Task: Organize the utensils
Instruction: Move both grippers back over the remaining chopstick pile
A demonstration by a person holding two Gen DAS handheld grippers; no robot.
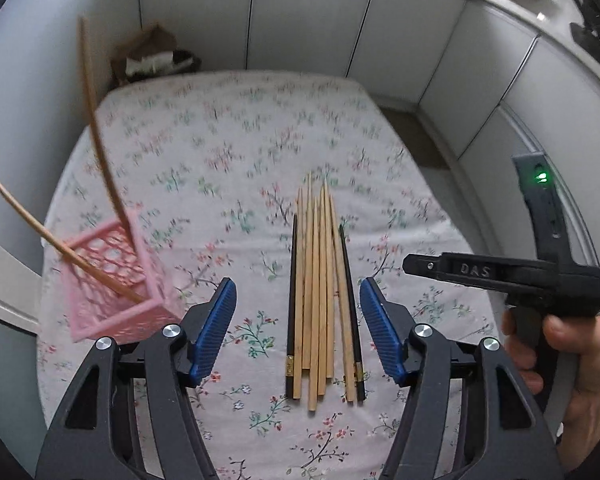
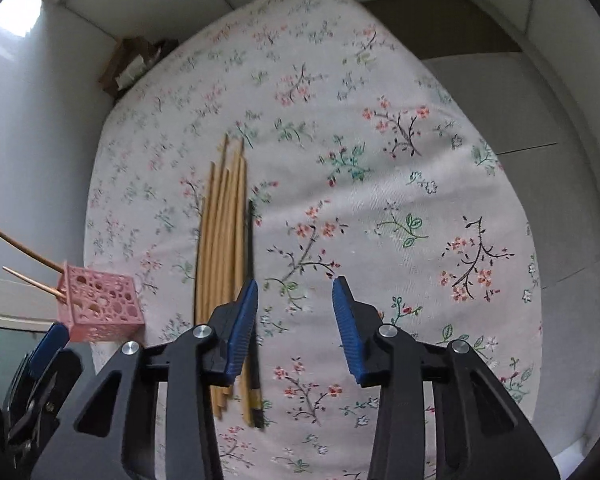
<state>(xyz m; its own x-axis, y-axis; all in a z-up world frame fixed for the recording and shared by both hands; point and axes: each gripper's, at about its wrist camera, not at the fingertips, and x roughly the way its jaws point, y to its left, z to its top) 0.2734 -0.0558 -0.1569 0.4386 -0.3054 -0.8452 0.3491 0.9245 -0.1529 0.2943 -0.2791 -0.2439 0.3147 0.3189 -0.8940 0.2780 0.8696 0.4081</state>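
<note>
While the chopsticks [image 1: 320, 292] lie bundled on the floral cloth [image 1: 220, 152], long axes running away from the cameras, tips far; two more lean in the pink holder [image 1: 116, 292]. The left gripper [image 1: 298, 328] and right gripper [image 2: 294, 328] both hang with fingers apart, gripping nothing.

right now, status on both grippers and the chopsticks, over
Left gripper open, empty. Right gripper open, empty. Chopsticks bundled on the tablecloth; two more in the pink holder. Nothing blocking.
</note>
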